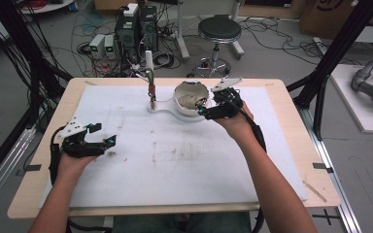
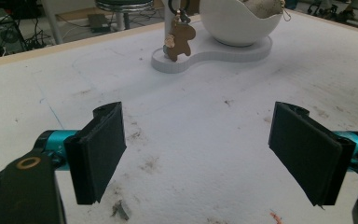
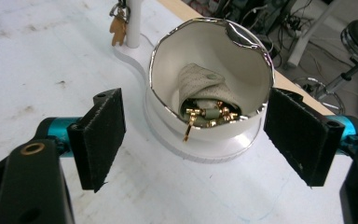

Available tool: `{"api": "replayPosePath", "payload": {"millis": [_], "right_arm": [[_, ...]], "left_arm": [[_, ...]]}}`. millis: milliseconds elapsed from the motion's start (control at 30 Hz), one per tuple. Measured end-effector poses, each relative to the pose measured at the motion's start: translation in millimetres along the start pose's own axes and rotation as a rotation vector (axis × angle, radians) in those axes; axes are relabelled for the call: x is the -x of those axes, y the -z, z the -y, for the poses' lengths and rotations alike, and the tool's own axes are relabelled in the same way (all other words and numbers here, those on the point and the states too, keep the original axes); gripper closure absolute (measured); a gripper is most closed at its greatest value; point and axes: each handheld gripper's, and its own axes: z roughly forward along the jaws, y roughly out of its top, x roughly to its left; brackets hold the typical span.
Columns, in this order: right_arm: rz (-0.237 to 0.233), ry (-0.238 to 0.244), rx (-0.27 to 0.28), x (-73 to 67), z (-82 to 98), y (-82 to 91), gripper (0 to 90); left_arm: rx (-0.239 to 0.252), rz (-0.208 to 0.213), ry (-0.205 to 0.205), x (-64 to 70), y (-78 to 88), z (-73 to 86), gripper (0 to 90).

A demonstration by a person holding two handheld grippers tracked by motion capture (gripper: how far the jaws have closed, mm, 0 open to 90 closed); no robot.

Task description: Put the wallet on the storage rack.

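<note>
The white egg-shaped bowl with a jagged silver rim is seen on its white base at the tabletop's far middle. The beige pouch and gold-clasped jewellery inside are partly hidden by its wall. The right gripper is held just before it, fingers spread, nothing pinched. The left gripper is held well apart, fingers spread.

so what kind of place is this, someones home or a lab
Most likely a lab or workshop set up for recording, not a home. Desktop computers stand on the floor among tangled cables, black frame struts flank the table, and a round work stool stands behind it.
</note>
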Motion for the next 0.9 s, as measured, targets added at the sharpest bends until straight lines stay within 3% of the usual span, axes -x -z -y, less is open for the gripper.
{"api": "replayPosePath", "payload": {"millis": [133, 433, 900], "right_arm": [[0.016, -0.017, 0.010, 1.9, 11.5, 10.3, 21.0], [0.015, -0.088, 0.083, 8.1, 50.5, 35.3, 21.0], [-0.007, -0.167, 0.123, -12.8, 105.5, 41.4, 21.0]], "left_arm": [[0.006, 0.020, -0.019, 2.4, -1.2, -0.7, 18.6], [0.014, 0.022, -0.017, 4.1, -3.4, -1.4, 18.6], [0.009, 0.041, -0.028, 7.4, -7.0, -1.2, 18.6]]}}
